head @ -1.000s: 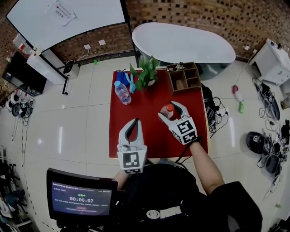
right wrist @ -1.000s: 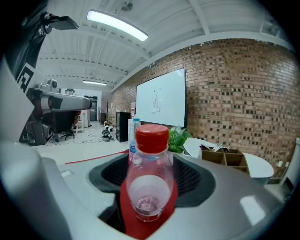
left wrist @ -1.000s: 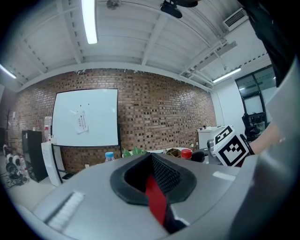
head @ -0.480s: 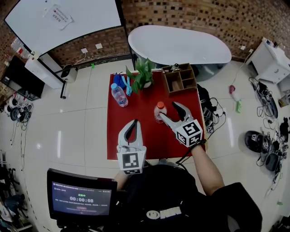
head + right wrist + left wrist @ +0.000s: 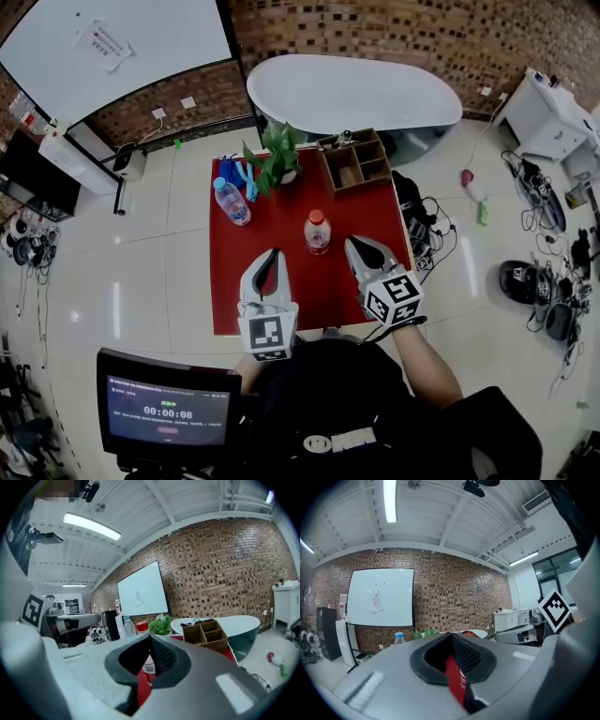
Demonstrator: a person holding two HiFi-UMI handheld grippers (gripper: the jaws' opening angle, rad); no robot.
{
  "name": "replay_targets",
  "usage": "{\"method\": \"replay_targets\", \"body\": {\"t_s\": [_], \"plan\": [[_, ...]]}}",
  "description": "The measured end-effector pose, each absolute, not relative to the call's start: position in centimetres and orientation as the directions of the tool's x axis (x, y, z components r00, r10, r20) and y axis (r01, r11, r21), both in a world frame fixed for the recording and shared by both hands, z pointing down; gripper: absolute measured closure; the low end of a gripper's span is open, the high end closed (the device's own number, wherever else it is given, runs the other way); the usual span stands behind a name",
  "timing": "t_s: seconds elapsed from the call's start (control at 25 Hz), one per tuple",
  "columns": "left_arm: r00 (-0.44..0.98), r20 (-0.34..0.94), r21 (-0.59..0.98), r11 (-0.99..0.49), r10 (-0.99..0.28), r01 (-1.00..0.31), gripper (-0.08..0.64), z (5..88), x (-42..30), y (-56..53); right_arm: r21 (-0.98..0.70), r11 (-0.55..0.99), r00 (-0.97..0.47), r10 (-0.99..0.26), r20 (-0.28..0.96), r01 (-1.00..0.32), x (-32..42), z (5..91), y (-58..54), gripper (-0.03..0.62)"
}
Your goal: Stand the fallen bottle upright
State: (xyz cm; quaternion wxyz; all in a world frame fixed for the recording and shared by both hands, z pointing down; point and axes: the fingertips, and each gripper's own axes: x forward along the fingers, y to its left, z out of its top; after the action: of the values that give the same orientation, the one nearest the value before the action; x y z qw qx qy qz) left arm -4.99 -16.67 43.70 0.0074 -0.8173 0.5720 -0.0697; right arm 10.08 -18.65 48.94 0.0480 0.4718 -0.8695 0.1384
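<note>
Near the middle of the red counter (image 5: 323, 295) the red-capped bottle (image 5: 317, 232) now stands upright and free. A second ago the right gripper (image 5: 360, 244) had its jaws spread around this bottle. Since then it has let go and drawn back toward the counter's near edge, and its jaws are pressed together on nothing. I judge the task practically done; only a check that the bottle does not wobble remains.

The left gripper (image 5: 272, 253) waits over the counter's near edge as before, with its jaws also closed and empty. At the counter's far edge stand a blue-capped bottle (image 5: 231, 201), a plant (image 5: 274, 159) and a wooden organizer (image 5: 356, 164).

In the right gripper view the jaws cover the bottle's foot, so only its cap and a piece of its body show. The left gripper view gives just a thin strip of red counter and a bit of label.
</note>
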Motion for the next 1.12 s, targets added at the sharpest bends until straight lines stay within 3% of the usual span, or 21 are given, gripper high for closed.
{"method": "replay_targets", "body": {"t_s": [1.12], "plan": [[0.358,0.108,-0.096,-0.368,-0.927,-0.925,0.553,44.1,-4.5,-17.0,-0.048,0.503,-0.501,-0.837,0.220,-0.863,9.0,48.5,-18.5,0.588]]}}
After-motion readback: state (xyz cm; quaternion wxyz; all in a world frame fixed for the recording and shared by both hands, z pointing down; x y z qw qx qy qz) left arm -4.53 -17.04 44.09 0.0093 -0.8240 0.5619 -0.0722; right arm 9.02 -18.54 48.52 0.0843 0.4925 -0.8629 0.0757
